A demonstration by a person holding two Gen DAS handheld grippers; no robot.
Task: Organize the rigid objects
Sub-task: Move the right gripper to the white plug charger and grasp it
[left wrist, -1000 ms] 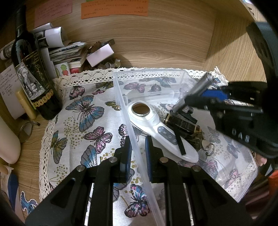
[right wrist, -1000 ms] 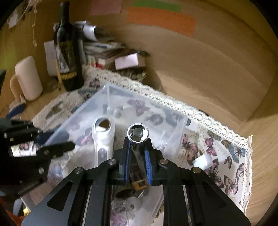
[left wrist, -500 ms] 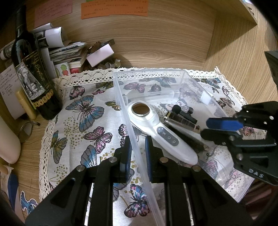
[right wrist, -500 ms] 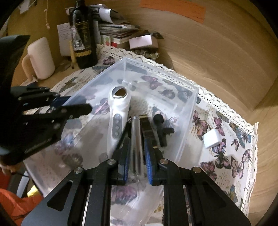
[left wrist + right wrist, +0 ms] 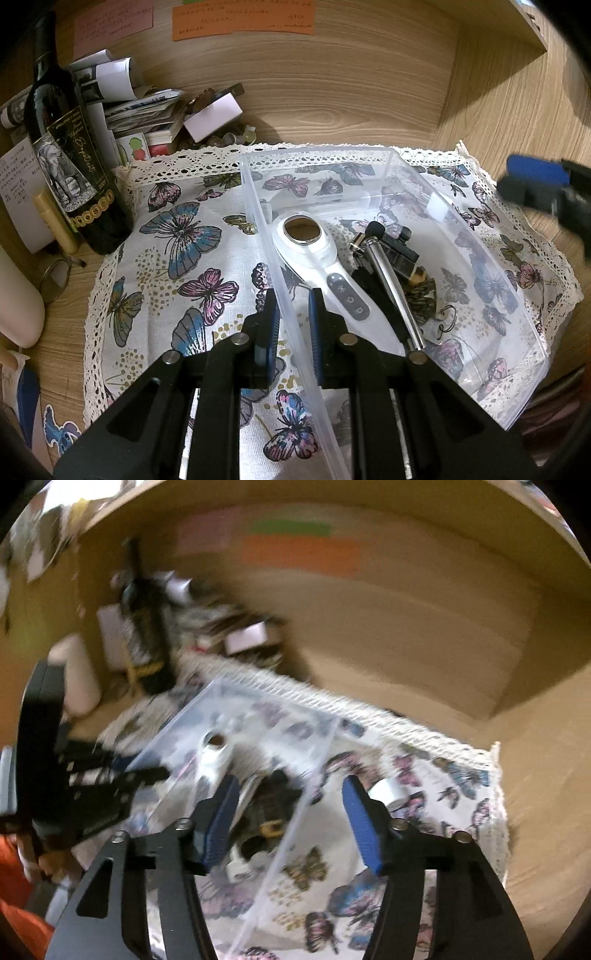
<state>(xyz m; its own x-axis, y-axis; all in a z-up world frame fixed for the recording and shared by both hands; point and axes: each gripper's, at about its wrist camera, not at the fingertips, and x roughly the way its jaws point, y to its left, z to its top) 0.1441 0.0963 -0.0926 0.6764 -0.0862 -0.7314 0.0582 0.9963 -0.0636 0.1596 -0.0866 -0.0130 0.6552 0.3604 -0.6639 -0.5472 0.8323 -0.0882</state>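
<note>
A clear plastic bin (image 5: 321, 153) stands on the butterfly cloth. In it lie a white handheld device (image 5: 317, 258), a silver metal tube (image 5: 391, 284) and some black and gold items (image 5: 402, 245). My left gripper (image 5: 291, 314) is shut on the bin's left wall. My right gripper (image 5: 290, 812) is open and empty, above the bin's right wall; it shows at the right edge of the left wrist view (image 5: 543, 188). A small white block (image 5: 388, 790) lies on the cloth right of the bin. The right wrist view is blurred.
A dark wine bottle (image 5: 62, 147) stands at the back left beside stacked papers and a white box (image 5: 212, 118). A cream cylinder (image 5: 14, 295) stands at the far left. Wooden walls close in the back and right. The cloth (image 5: 184, 258) covers the desk.
My right gripper let go of the silver tube, which now lies in the bin. It opened and pulled back up and to the right. My left gripper has not moved.
</note>
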